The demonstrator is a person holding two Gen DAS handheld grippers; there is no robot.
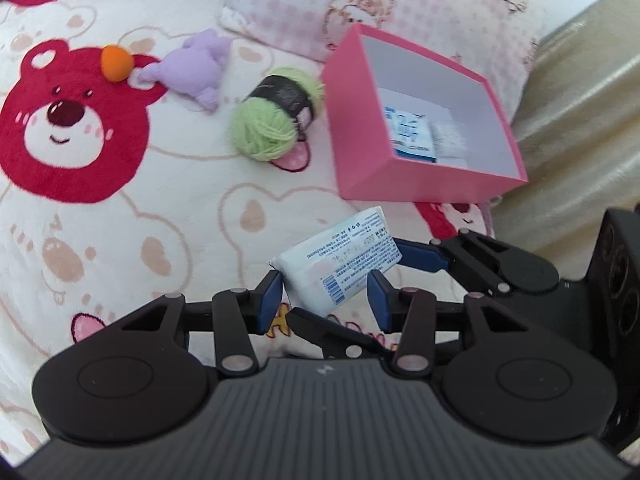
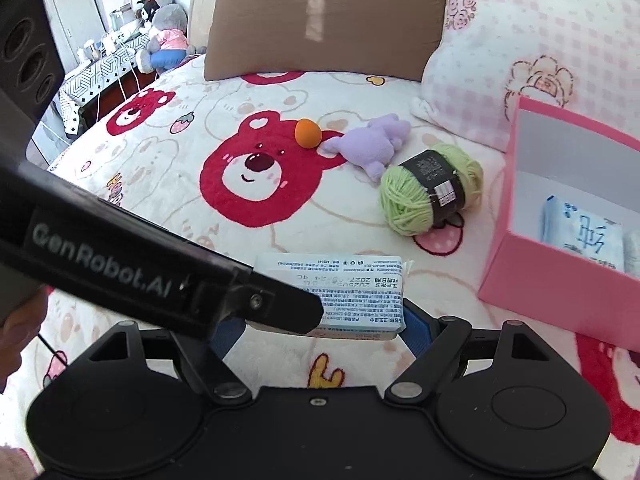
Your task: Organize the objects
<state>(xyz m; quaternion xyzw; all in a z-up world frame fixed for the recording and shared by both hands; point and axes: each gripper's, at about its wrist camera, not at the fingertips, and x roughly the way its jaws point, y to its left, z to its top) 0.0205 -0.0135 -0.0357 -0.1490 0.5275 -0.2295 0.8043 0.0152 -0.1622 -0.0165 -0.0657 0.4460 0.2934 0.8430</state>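
Straddling a white tissue pack [image 1: 340, 262] low in the frame, the left gripper [image 1: 328, 294] has its jaws spread wide, not yet closed on it. The right gripper [image 2: 324, 330] flanks the same pack, its jaws seemingly touching the ends; a firm hold cannot be confirmed. Beyond, on the bed [image 1: 180, 208], the pink box [image 1: 404, 178] at right already holds similar packs. A pickup is judged in hand; a lift into the box is called for next.

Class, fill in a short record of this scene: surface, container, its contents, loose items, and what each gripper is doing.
surface: bear-print blanket
container: pink box, open
contents: blue-white packet
loose items: green yarn ball, purple plush, orange ball
left gripper: open around tissue pack
right gripper: straddles same pack; grip unclear
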